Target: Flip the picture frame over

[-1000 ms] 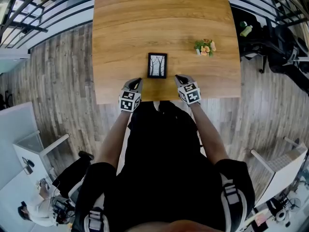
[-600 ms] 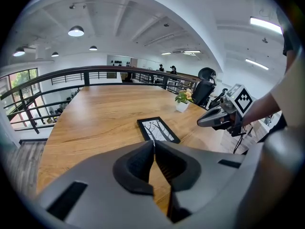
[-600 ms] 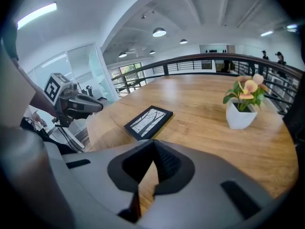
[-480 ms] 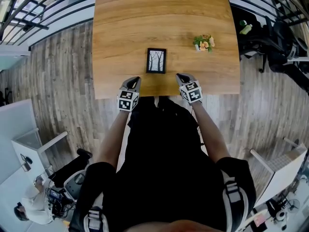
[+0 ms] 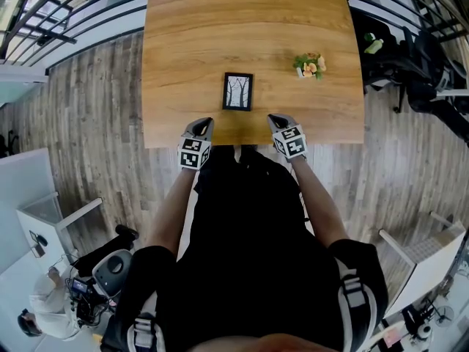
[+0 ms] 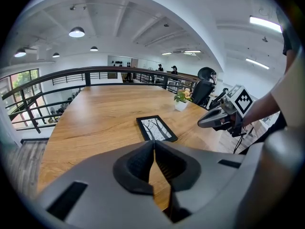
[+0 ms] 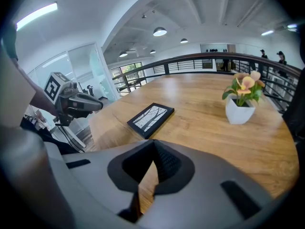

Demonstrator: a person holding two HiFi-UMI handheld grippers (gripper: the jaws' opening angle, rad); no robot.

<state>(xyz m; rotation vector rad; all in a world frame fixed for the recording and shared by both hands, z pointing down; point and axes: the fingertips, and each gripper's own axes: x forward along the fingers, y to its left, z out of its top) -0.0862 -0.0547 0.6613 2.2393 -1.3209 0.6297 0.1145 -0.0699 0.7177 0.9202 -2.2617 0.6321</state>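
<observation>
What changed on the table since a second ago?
Nothing really changed. The picture frame still lies picture-up on the table, untouched. The left gripper and right gripper stay shut and empty by the near edge, and the little flower pot stayed put.

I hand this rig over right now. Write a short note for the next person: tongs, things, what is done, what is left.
Left tongs: shut, empty, at the near edge of the table.
Right tongs: shut, empty, at the same edge.
Picture frame: flat on the table, picture side up, untouched, just beyond the tongs and between them. A small flower pot stands to its right.
Done: nothing yet.
Left: the whole flip.
</observation>
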